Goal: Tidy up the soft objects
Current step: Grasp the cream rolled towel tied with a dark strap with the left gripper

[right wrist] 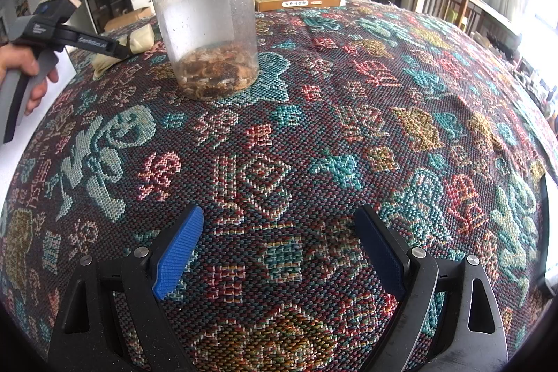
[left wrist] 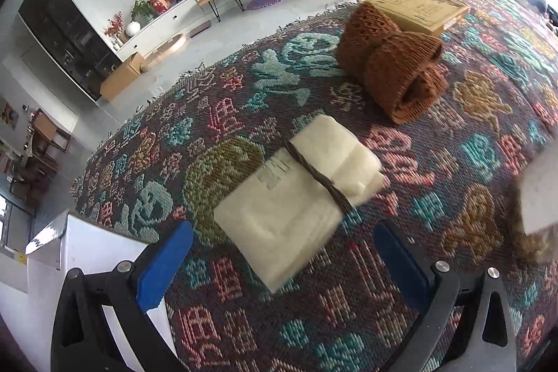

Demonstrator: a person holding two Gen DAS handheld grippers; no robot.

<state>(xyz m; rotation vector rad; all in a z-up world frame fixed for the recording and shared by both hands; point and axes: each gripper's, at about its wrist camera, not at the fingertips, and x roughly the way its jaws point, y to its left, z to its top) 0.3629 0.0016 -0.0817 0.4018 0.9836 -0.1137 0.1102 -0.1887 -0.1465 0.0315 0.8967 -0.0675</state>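
A cream folded cloth [left wrist: 300,194] tied with a dark cord lies on the patterned tablecloth [left wrist: 216,128], just ahead of my left gripper [left wrist: 282,260]. That gripper is open, its blue fingers either side of the cloth's near end, not touching it. A rolled brown knitted cloth [left wrist: 390,61] lies farther back. In the right wrist view my right gripper [right wrist: 279,250] is open over bare tablecloth [right wrist: 348,128]. The left gripper's body [right wrist: 52,27], held by a hand [right wrist: 21,65], shows at the far left, near the cream cloth [right wrist: 139,39].
A clear plastic jar [right wrist: 205,27] with a black rim, holding brown dried pieces, stands at mid-table. A flat tan box [left wrist: 418,6] lies at the far edge. A white box [left wrist: 83,253] sits at the table's left edge. A pale object [left wrist: 537,197] intrudes at right.
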